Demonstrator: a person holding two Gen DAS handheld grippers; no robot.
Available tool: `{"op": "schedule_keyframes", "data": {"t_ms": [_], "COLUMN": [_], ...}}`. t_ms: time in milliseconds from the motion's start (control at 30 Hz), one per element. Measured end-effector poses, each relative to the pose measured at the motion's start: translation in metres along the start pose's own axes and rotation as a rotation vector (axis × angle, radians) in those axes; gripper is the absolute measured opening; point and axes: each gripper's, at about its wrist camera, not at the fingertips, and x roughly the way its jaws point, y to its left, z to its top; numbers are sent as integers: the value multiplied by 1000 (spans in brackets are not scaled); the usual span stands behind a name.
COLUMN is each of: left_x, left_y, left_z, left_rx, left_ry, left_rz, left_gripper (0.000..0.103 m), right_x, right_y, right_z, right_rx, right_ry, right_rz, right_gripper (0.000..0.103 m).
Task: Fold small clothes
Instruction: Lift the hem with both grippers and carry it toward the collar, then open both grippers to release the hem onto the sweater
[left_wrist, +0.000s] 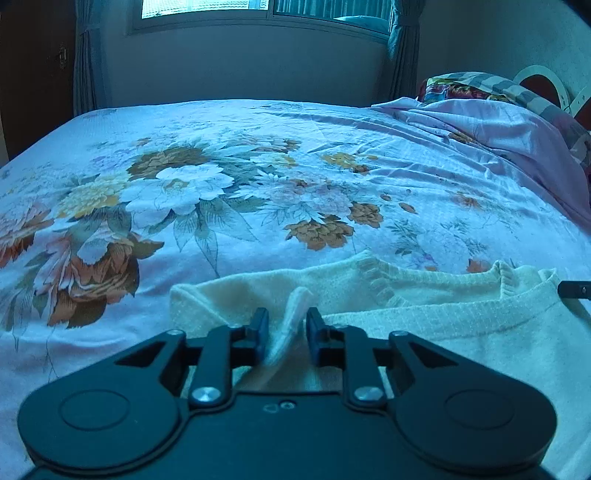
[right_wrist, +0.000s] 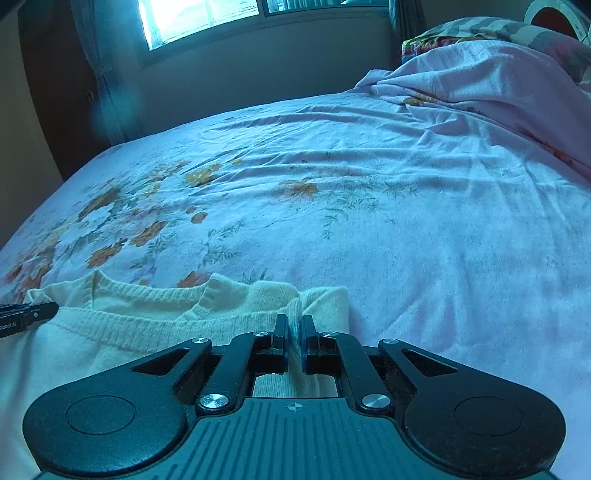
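A cream knitted sweater (left_wrist: 424, 325) lies on the near part of the bed, neckline facing away, with its lower layer folded up over it. My left gripper (left_wrist: 287, 325) stands over the sweater's left shoulder, jaws slightly apart. A raised ridge of the knit sits loose between the pads. In the right wrist view the same sweater (right_wrist: 147, 325) spreads to the left. My right gripper (right_wrist: 294, 332) is shut on a thin fold at its right shoulder. Each view catches the other gripper's tip at its edge.
The bed carries a pale floral sheet (left_wrist: 221, 184) that stretches away to the far wall. A crumpled pink blanket (left_wrist: 498, 122) and a patterned pillow (left_wrist: 461, 86) lie at the back right. A window (left_wrist: 203, 9) with curtains sits behind the bed.
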Motion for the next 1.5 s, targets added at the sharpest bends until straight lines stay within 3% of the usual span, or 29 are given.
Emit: {"op": "schedule_keyframes", "data": {"t_ms": [167, 233, 267, 333, 367, 400, 433, 467, 700, 933, 1033, 1133, 1167, 1233, 1367, 1500], "left_x": [-5, -7, -8, -9, -9, -9, -10, -11, -19, 5, 17, 7, -1, -20, -58, -72], "left_y": [-4, -1, 0, 2, 2, 3, 3, 3, 2, 5, 6, 6, 8, 10, -6, -35], "left_z": [-4, -4, -4, -5, -5, -6, -6, -7, 4, 3, 1, 4, 3, 0, -17, -42], "left_rx": [52, 42, 35, 42, 49, 49, 48, 50, 22, -14, -13, 9, 2, 11, 88, 144], "left_ry": [29, 34, 35, 41, 43, 43, 39, 35, -56, -38, -9, -8, -17, -44, -69, -8], "left_rz": [-30, -39, -43, -49, -52, -53, -49, -46, -21, 10, 46, 96, 92, 93, 47, -30], "left_gripper": [21, 21, 21, 21, 21, 18, 13, 3, 2, 2, 12, 38, 49, 52, 52, 52], "right_x": [-3, 0, 1, 2, 4, 5, 6, 6, -9, 12, 26, 18, 10, -14, -54, -64], "right_y": [-2, -3, -2, -1, -1, 1, 2, 3, 9, 3, 3, 8, 8, 10, 35, 73], "right_z": [-5, -4, -4, -4, -4, -5, -5, -5, 1, 1, -7, -3, -3, -6, -26, -61], "right_rx": [-4, 15, 13, 9, 7, 2, 2, 6, 5, 39, 14, -4, 8, 15, -47, -125], "right_ry": [33, 50, 51, 49, 59, 56, 58, 52, -68, -54, -40, -31, -43, -107, -126, -45], "right_rz": [16, 42, 46, 47, 44, 38, 32, 26, 3, -72, -129, -140, -139, -148, -67, 4], "right_gripper": [7, 19, 32, 37, 32, 10, 2, 2, 2, 2, 2, 8, 23, 58, 57, 40]}}
